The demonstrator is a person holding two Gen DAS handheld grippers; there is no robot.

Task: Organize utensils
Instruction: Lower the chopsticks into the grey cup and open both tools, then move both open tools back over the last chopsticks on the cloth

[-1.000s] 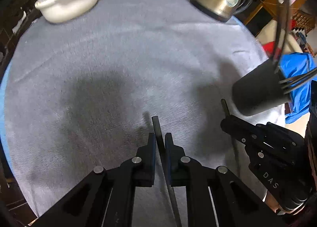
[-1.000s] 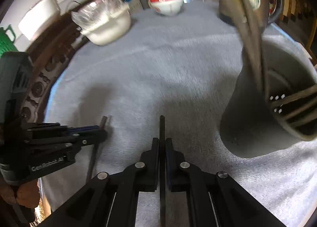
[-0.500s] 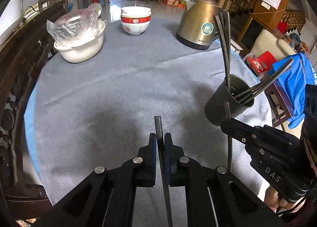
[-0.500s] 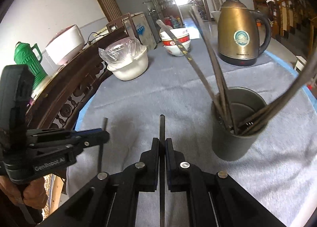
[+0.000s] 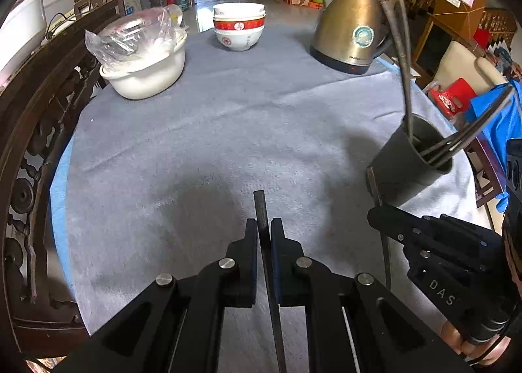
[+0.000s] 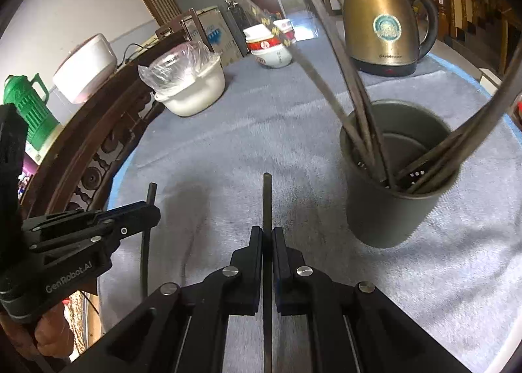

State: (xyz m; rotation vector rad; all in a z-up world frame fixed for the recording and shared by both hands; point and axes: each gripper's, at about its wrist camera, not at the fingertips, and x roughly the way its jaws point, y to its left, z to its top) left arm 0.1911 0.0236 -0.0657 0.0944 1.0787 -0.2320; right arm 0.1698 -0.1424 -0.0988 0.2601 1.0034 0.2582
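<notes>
Grey cloth (image 5: 228,118) covers the round table, with a brass kettle (image 5: 352,30), stacked bowls (image 5: 238,25) and a white pot (image 5: 146,69) at the far side. Each claw is clenched on a thin dark stick: the left gripper (image 5: 263,232) on one stick (image 5: 261,206), the right gripper (image 6: 267,239) on another stick (image 6: 267,197). A dark cup (image 6: 385,216) near the right gripper holds more utensils (image 6: 352,79), leaning outwards.

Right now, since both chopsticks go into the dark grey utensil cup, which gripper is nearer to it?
Right. The right gripper sits just left of the dark grey utensil cup; the left gripper is farther left, beyond it.
</notes>
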